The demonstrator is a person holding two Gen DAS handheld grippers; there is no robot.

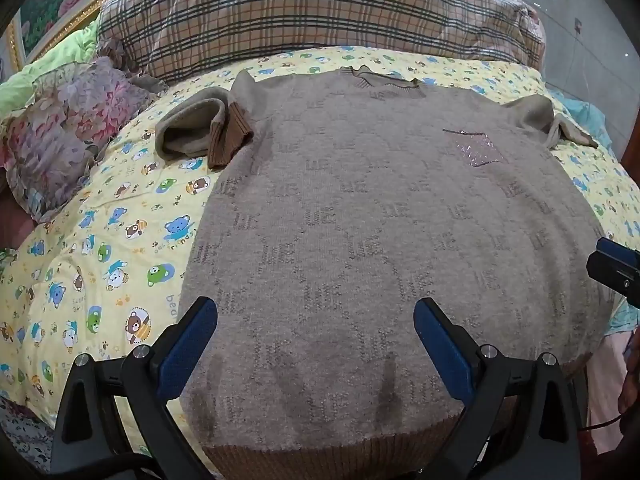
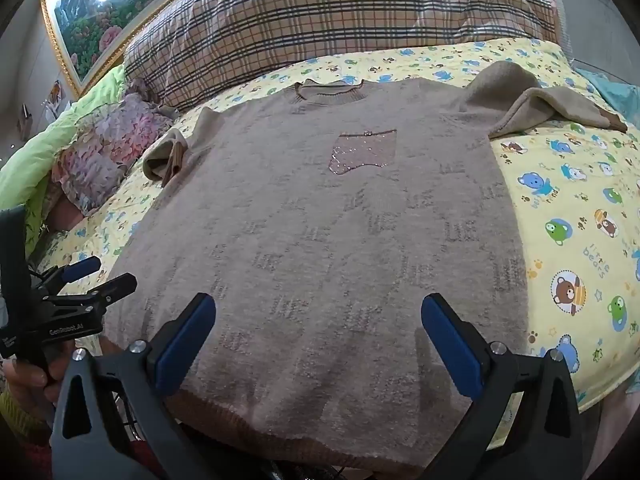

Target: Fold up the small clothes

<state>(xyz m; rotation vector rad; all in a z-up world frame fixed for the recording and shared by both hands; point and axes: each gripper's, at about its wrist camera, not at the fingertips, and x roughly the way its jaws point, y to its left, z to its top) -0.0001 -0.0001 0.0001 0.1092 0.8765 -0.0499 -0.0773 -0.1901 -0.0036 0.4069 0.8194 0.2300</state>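
Sweater lies flat on a bedsheet. Both grippers gape empty above its hem. Only the right view shows a painting at 10 o'clock.

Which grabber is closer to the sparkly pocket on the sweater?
Right. The right gripper hovers open over the hem almost straight below the sparkly pocket. The left gripper hovers open over the hem further left, away from the pocket's side.
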